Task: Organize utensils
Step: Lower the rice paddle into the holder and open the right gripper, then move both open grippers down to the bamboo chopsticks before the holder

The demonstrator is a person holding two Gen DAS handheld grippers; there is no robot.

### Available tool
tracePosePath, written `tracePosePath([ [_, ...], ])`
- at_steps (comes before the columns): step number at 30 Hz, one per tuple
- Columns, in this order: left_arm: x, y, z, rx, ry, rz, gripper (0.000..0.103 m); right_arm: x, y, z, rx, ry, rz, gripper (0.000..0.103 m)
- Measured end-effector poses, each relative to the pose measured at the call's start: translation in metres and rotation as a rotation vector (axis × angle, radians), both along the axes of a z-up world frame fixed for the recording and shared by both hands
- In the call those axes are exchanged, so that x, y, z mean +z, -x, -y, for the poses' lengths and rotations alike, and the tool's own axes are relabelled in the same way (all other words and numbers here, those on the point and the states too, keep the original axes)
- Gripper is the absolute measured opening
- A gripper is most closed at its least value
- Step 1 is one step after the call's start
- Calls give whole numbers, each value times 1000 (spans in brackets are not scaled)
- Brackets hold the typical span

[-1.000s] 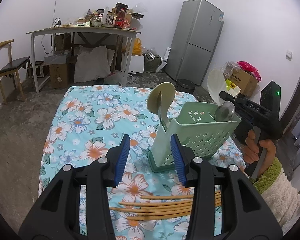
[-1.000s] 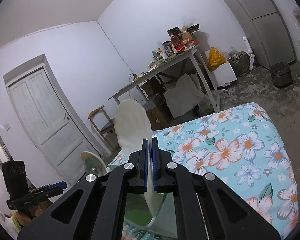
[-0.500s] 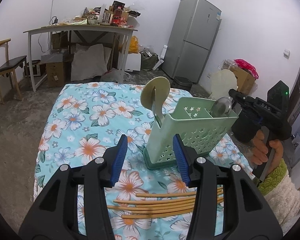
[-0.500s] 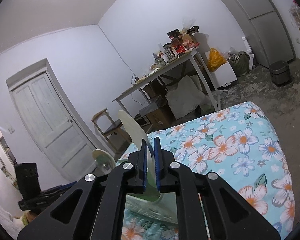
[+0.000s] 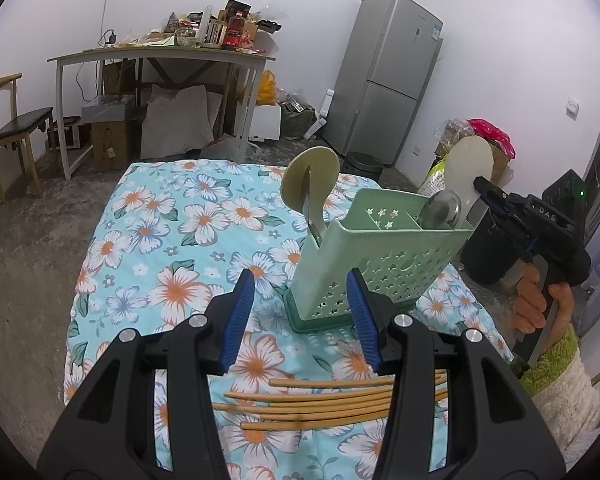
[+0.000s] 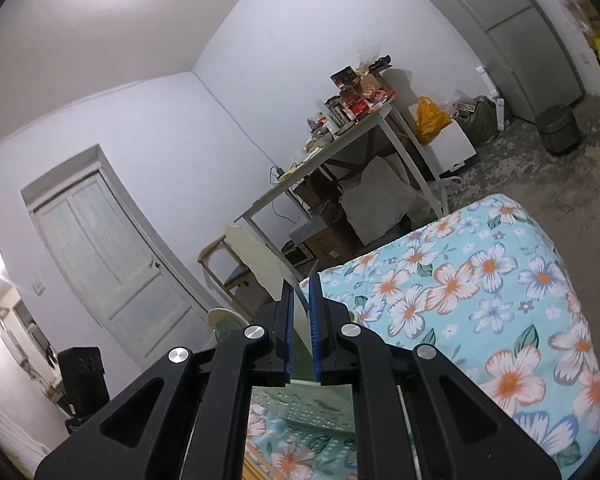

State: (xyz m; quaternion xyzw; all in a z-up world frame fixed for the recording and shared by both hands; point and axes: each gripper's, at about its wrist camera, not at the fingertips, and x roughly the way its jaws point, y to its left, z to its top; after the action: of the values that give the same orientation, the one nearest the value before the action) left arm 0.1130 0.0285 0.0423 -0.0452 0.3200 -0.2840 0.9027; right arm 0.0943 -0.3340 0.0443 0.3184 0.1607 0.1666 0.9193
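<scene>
Left tongs [image 5: 300, 316] wide apart, holding nothing. Right tongs [image 6: 301, 328] nearly closed around one cream spatula [image 6: 256, 262]. Green caddy [image 5: 374, 256] held one ladle [image 5: 310, 178], one spoon [image 5: 440, 210]. About six chopsticks [image 5: 320, 404] on table [image 5: 172, 240].

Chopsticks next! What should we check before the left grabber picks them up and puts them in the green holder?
1. Left gripper jaws apart: ok, wide open and empty.
2. Chopsticks easy to get at: ok, they lie together flat on the flowery cloth, just below the jaws.
3. Holder standing on its base: ok.
4. Room in the holder: ok, the middle sections look free.
5. Right gripper has let go of the cream paddle: cannot tell, the handle sits between its jaws.
6. Right gripper out of the way: not ok, it hangs close to the holder's far corner.
</scene>
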Motion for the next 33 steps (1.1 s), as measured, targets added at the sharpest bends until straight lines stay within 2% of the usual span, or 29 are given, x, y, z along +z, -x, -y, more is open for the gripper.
tracePosePath([
  [7, 0, 0, 0, -3, -1, 0, 45, -11, 17, 6, -21, -108, 20, 11],
  [9, 0, 1, 0, -3, 1, 0, 46, -13, 18, 5, -17, -98, 13, 11],
  [10, 0, 1, 0, -4, 1, -1, 46, -14, 16, 2, -16, -77, -10, 15],
  [13, 0, 2, 0, -5, 2, 1, 48, -16, 14, -1, -27, -41, -55, 40],
  [14, 0, 3, 0, -6, 3, 4, 50, -16, 15, -2, -34, -35, -57, 45],
  [22, 0, 8, 0, -4, -2, 10, 52, -8, 29, -4, -49, -13, -54, 58],
  [26, -2, 11, -4, 1, -5, 4, 56, -4, 40, -14, -43, 32, -83, 65],
  [29, -5, 16, -8, 2, -15, -7, 60, -2, 50, -29, -34, 90, -129, 72],
  [33, -16, 21, -13, -6, -29, -49, 66, -6, 58, -55, -17, 195, -221, 76],
])
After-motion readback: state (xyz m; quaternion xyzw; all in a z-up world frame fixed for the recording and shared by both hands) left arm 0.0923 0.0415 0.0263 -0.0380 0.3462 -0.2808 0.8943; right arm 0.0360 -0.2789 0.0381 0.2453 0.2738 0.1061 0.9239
